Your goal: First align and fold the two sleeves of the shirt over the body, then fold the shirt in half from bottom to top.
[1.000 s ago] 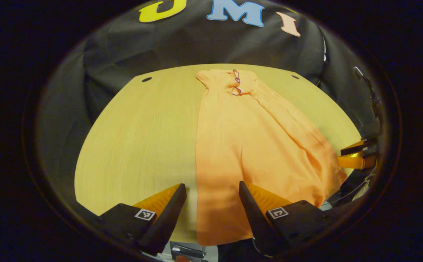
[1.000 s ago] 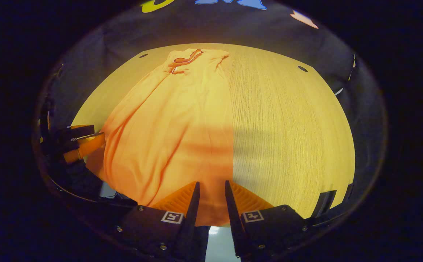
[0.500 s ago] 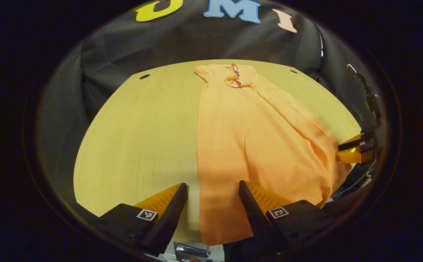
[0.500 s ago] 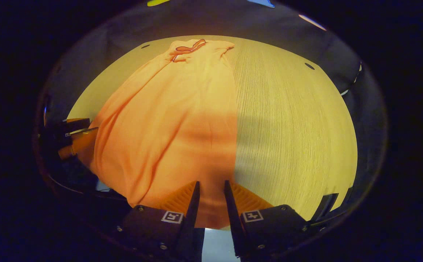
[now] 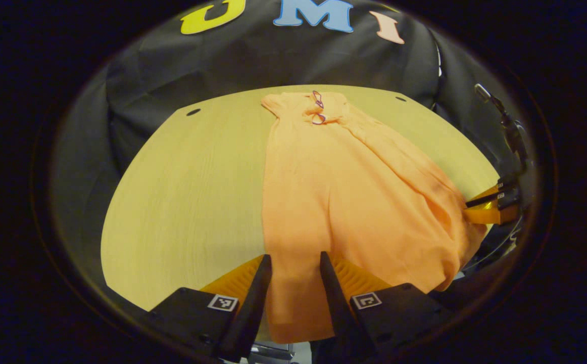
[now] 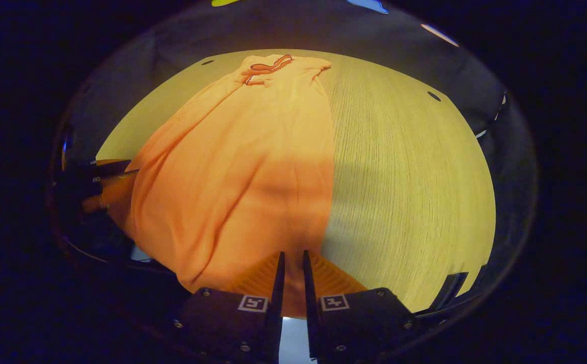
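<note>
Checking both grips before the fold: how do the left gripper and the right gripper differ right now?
The left gripper has a wider gap between its fingers; the right gripper is almost closed, a thin strip of cloth showing between them. The left gripper sits at the shirt hem's left corner, the right gripper at its right corner. Both straddle the hem at the near edge of the table.
</note>
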